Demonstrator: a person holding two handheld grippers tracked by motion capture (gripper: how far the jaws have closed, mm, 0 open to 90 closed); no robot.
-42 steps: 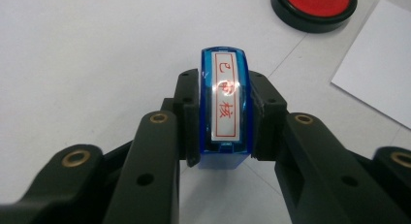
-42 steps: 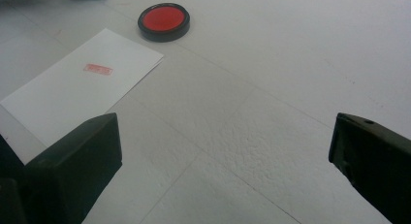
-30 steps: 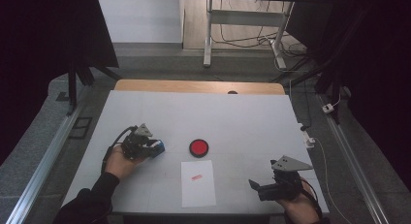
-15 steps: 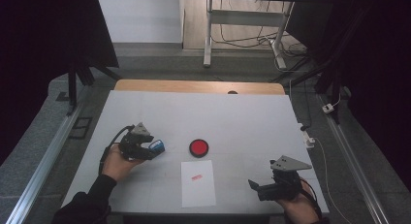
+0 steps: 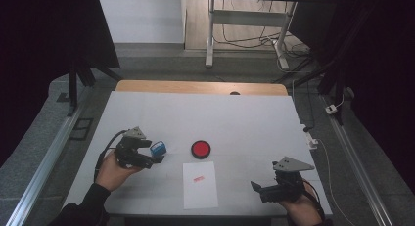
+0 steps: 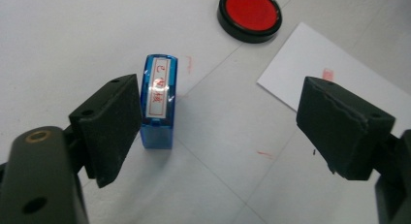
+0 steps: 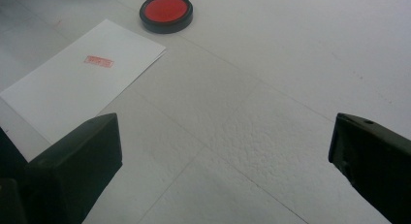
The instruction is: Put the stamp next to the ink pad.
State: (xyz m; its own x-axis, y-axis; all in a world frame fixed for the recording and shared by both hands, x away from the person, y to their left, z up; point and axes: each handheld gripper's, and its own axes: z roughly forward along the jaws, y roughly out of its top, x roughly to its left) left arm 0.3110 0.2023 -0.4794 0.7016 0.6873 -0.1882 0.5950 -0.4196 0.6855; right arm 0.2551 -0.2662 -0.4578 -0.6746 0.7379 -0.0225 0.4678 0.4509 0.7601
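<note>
A small blue stamp (image 6: 157,100) stands upright on the white table, its red-lettered label facing up. My left gripper (image 6: 218,103) is open around it. Its jaws have just been opening, and the stamp stands free between them, close beside the left jaw. In the high view the left gripper (image 5: 152,152) is at the table's left with the stamp (image 5: 158,147) at its tips. A round red ink pad (image 5: 200,148) sits mid-table. Below the pad lies a white paper sheet (image 5: 200,184) bearing a red stamp mark. My right gripper (image 5: 259,189) rests open at the front right, holding nothing.
The right gripper view looks over bare table toward the paper sheet (image 7: 72,83) and ink pad (image 7: 166,11). Faint red ink smudges mark the table near the stamp. A wooden strip (image 5: 200,87) edges the table's far side; metal rails run along both sides.
The left gripper's jaws have spread apart and let go of the blue stamp, which now stands on the table. The left hand lifted slightly. The right hand has stayed put.
</note>
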